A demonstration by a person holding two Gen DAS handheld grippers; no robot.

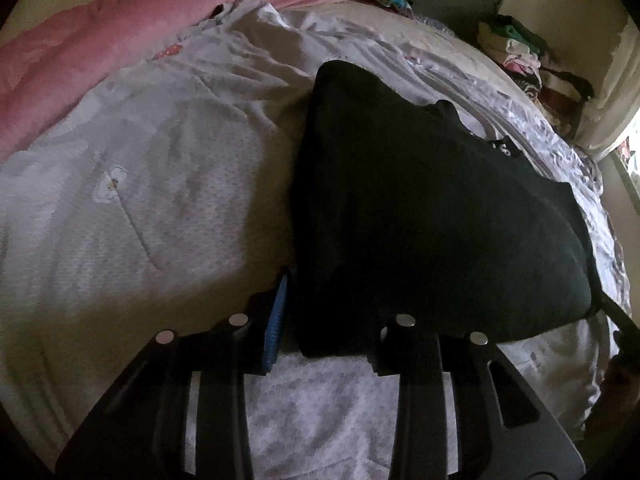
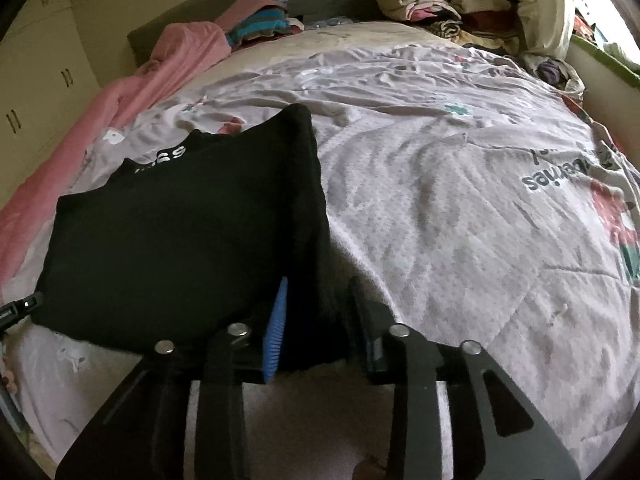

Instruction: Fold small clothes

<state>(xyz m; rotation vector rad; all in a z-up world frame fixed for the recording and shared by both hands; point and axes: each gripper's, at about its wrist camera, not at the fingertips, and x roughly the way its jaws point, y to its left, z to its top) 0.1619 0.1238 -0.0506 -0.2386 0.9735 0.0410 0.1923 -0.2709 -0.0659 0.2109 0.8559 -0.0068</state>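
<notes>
Garment [image 1: 432, 216], black, held at its near edge over the bed [image 1: 160, 200].
Left tool [image 1: 328, 320] and right tool [image 2: 316, 320] each clench a near corner, the cloth gripped between their pads; holding both corners keeps the edge taut, probably for folding it toward the far side. Pink blanket [image 2: 132, 92] lies far left.

- left tongs [image 1: 328, 316] are clamped on the near corner of the black garment [image 1: 420, 200], blue pad [image 1: 276, 320] pressed against the cloth, other finger mostly hidden by it
- right tongs [image 2: 316, 320] pinch the opposite near corner, cloth bunched between the fingers
- both point forward, low over the bed, left tongs' tip just visible at the right view's edge
</notes>
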